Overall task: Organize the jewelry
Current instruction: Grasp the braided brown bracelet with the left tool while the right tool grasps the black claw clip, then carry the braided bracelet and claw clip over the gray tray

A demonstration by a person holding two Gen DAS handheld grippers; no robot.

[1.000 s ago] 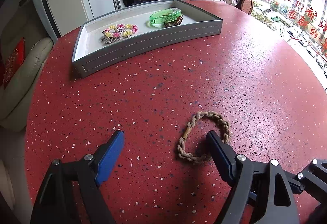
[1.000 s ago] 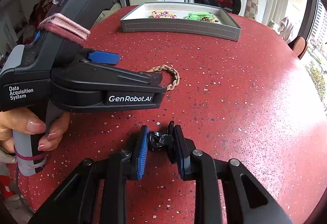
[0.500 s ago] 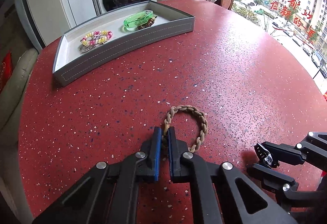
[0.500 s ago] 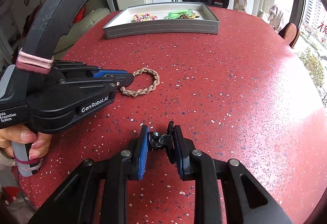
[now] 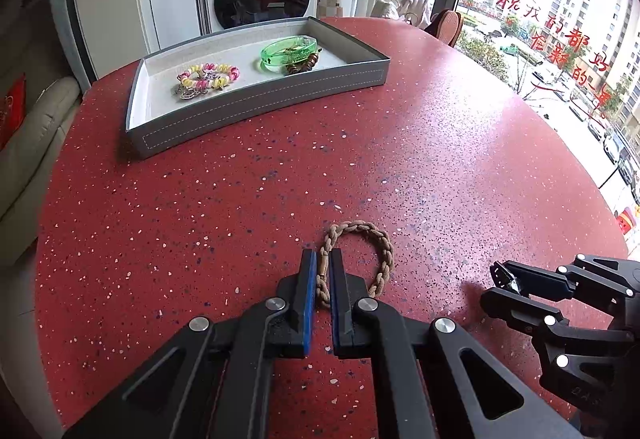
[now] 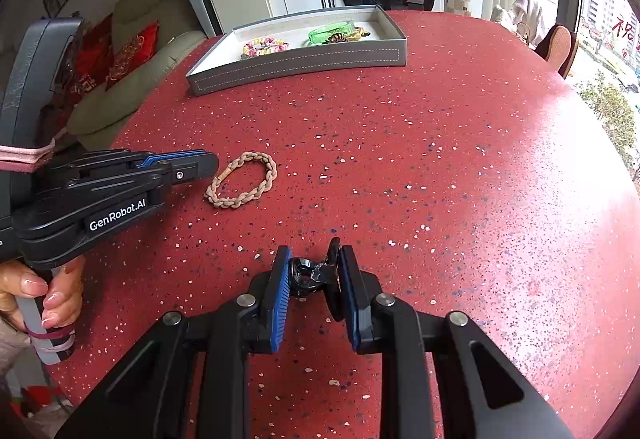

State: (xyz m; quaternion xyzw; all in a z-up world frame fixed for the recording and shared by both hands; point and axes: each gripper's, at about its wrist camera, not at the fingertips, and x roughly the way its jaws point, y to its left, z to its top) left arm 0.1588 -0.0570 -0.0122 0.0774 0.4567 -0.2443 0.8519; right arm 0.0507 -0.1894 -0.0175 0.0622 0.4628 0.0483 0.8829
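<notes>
While the braided rope bracelet [image 5: 356,259] lies flat on the red speckled table [image 5: 440,167], the left gripper [image 5: 320,279] has its blue-padded fingers drawn narrow around the bracelet's left side, near the clasp end, so that the cord runs up between the two pads and the rest of the loop curves out to the right of the right finger. Seen from the right wrist view, the same left gripper [image 6: 208,167] reaches in from the left edge with its tips at the near-left end of the bracelet [image 6: 244,181], the loop extending away to the right on the tabletop. The right gripper [image 6: 314,271] sits at the near side of the table, well apart from the bracelet, its fingers closed partway on a small black clip-like item [image 6: 310,273] held between the blue pads; in the left wrist view that gripper [image 5: 500,285] shows at the near right. At the far side of the table stands a grey tray [image 5: 256,107] with a white lining, holding a pink-and-yellow beaded bracelet [image 5: 208,77] on its left and a green bangle [image 5: 290,53] on its right, with a brown beaded piece [image 5: 302,65] touching the bangle's near edge.
</notes>
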